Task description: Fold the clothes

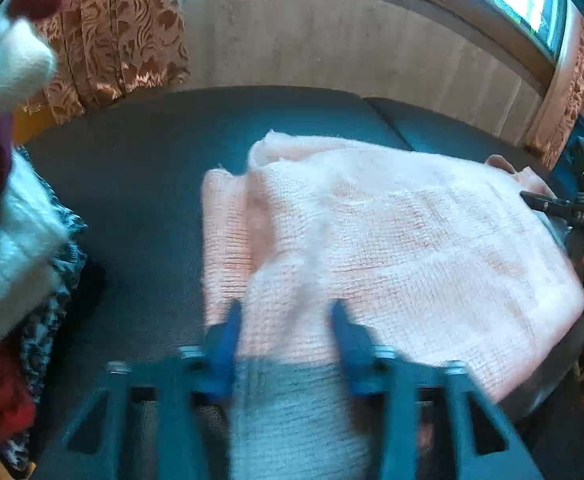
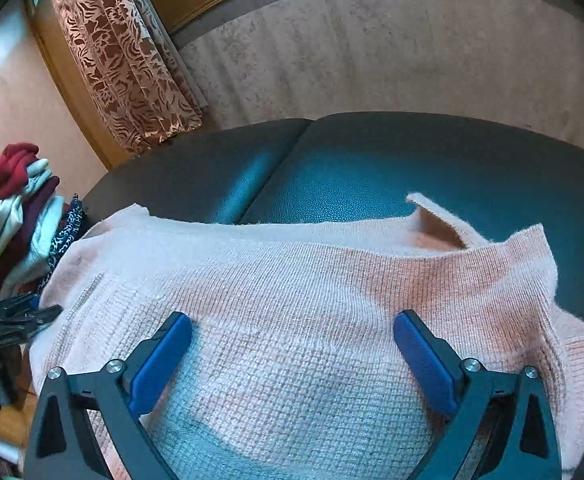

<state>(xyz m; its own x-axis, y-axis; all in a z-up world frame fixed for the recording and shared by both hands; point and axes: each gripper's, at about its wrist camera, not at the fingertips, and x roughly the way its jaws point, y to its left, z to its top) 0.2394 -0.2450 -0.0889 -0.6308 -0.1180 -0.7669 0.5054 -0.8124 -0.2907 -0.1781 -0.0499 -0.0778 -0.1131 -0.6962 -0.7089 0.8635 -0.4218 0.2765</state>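
A pale pink knitted sweater (image 1: 392, 236) lies folded on the dark padded table (image 1: 139, 184). My left gripper (image 1: 285, 308) is open just above the sweater's near left part, with blue pads (image 1: 223, 340) apart and nothing between them. In the right wrist view the same sweater (image 2: 292, 288) fills the foreground, its neckline (image 2: 440, 232) at the far right. My right gripper (image 2: 292, 328) is wide open over the sweater, holding nothing. The right gripper shows in the left wrist view (image 1: 564, 208) at the sweater's right edge.
A pile of clothes (image 2: 15, 208) in red, white and purple sits left of the table; it also shows in the left wrist view (image 1: 7, 216). A patterned curtain (image 2: 123, 64) and a pale wall (image 2: 372, 52) stand behind the table. A seam (image 2: 275, 176) splits the tabletop.
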